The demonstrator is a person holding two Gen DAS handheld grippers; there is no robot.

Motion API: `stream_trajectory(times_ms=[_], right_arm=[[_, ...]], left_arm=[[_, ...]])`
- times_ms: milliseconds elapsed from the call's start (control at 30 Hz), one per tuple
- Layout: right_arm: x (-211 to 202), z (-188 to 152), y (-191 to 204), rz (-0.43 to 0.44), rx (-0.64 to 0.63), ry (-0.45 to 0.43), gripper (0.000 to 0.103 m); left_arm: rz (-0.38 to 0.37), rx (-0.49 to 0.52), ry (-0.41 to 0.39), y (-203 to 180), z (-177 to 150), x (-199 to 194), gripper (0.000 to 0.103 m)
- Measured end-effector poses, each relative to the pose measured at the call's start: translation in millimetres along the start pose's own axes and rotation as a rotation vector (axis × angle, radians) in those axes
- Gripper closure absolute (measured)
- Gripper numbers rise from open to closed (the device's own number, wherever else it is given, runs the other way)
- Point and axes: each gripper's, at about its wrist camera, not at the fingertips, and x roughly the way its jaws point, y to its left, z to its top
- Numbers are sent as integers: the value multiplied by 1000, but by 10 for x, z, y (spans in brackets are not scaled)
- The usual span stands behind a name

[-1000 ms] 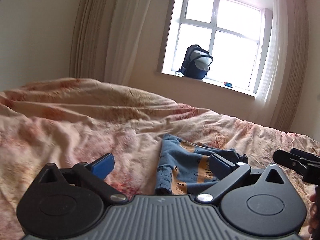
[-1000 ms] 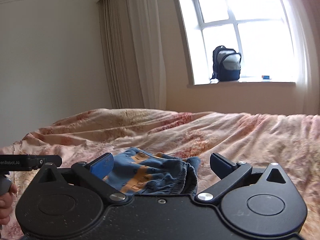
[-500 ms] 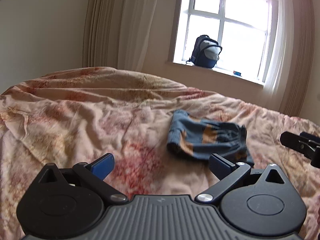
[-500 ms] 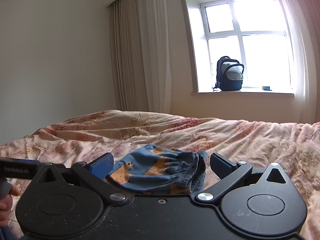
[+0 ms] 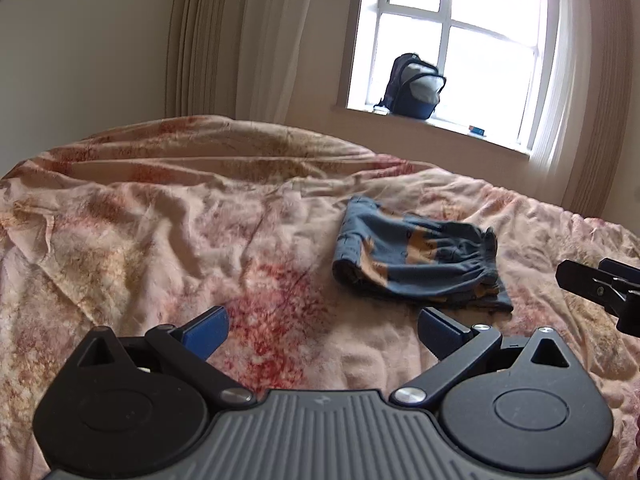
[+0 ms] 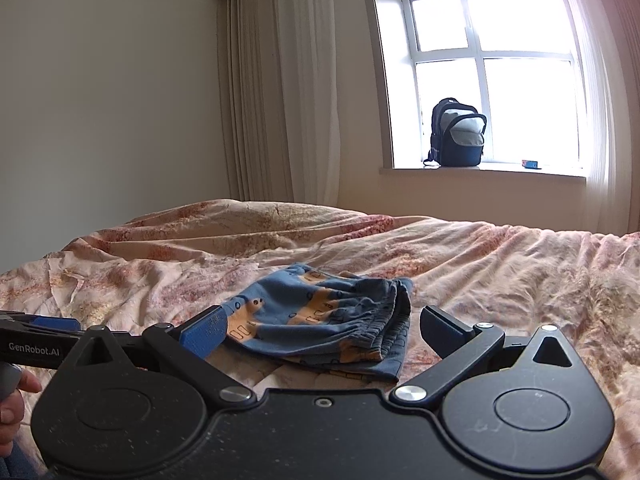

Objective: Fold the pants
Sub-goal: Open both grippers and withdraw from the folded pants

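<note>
**Pants folded on bed, both claws spread**

Pants [image 5: 416, 264] are seen lying folded in a small bundle on the bed [image 5: 160, 240], ahead and to the right of the left claw [image 5: 322, 334], whose fingers are spread and empty. In the right view the pants [image 6: 320, 316] lie just beyond the right claw [image 6: 322, 330], also spread and empty. A backpack [image 6: 458, 134] is stood on the windowsill. Only the right view shows a hand [image 6: 16, 408]; nothing is set between claws and pants.
</note>
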Motion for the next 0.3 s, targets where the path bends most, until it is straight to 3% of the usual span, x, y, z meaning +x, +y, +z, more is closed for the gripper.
stream_trajectory(times_ms=[300], right_arm=[[44,-50,-7,-2,7,25,1]], left_arm=[[14,17,24,10,-32,65,0]])
